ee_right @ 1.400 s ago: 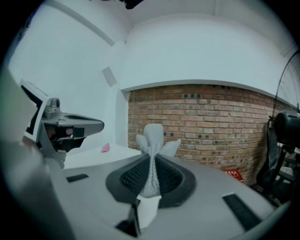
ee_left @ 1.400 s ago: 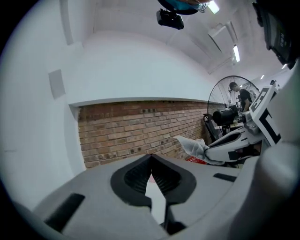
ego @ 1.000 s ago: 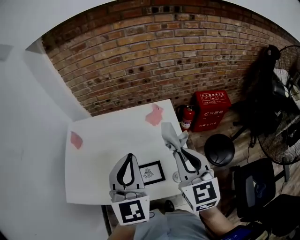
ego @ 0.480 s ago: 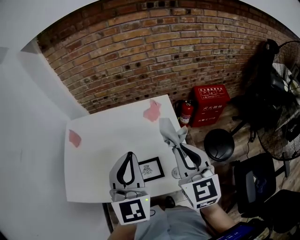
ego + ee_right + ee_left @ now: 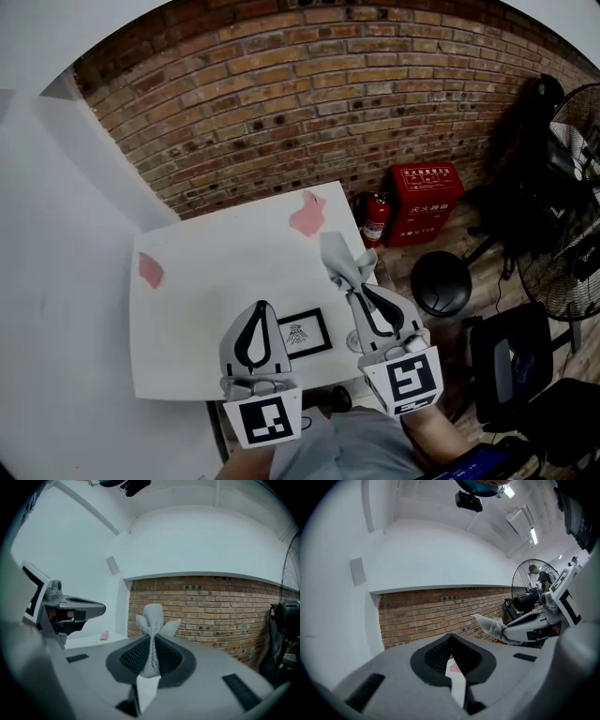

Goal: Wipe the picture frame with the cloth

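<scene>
1. A red brick wall [image 5: 309,103] rises behind the white square table [image 5: 216,281]. The table's near edge is cut off behind the two grippers.
2. A black floor fan [image 5: 562,234] stands well right of the table, partly cropped by the frame edge.
3. A red metal box [image 5: 427,202] sits on the floor beyond the table's right side. Its lettering is too small to read.
4. The grey left gripper [image 5: 260,305] hangs over the table's near edge, jaw tips pressed together on nothing.
5. The grey right gripper [image 5: 354,291], over the table's right edge, is clamped on a crumpled grey cloth [image 5: 342,265] that fans out past its tips.
6. The black rectangular picture frame [image 5: 302,334] lies flat near the table's front edge between the grippers. Its left end is hidden by the left gripper, and its pale picture bears a dark drawing too small to make out.
7. Two pink scraps [image 5: 307,214] lie on the table's far-right corner and left edge. What they are is unclear.
</scene>
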Demonstrator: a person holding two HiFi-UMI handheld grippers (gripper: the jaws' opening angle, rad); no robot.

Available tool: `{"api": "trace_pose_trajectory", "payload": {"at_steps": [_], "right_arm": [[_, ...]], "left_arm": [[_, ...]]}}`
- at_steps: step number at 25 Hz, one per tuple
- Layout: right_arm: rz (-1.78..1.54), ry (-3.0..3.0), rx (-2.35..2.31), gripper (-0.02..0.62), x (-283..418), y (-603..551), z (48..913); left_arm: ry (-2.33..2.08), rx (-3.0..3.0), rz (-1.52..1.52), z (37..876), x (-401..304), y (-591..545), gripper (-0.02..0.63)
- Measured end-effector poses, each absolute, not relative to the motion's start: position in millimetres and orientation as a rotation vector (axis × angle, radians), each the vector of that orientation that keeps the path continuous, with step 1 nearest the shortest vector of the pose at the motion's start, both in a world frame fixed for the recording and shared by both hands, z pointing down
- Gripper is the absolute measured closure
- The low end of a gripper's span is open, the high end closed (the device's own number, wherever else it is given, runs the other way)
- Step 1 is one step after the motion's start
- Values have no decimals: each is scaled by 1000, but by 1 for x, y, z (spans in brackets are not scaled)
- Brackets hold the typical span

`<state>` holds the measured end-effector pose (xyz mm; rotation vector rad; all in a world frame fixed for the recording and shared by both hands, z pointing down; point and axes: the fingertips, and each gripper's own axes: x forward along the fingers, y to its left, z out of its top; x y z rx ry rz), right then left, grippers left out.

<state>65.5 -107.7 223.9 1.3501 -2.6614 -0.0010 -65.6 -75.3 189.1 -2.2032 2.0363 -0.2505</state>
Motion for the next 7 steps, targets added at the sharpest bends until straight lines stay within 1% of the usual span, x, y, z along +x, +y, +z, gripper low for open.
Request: {"api": "trace_pose_trajectory", "payload": {"at_steps": [7], "right_arm": [[4, -2663, 1347, 557, 63, -106, 226]], "left_arm": [[2031, -2201, -257, 191, -67, -74, 597]]}}
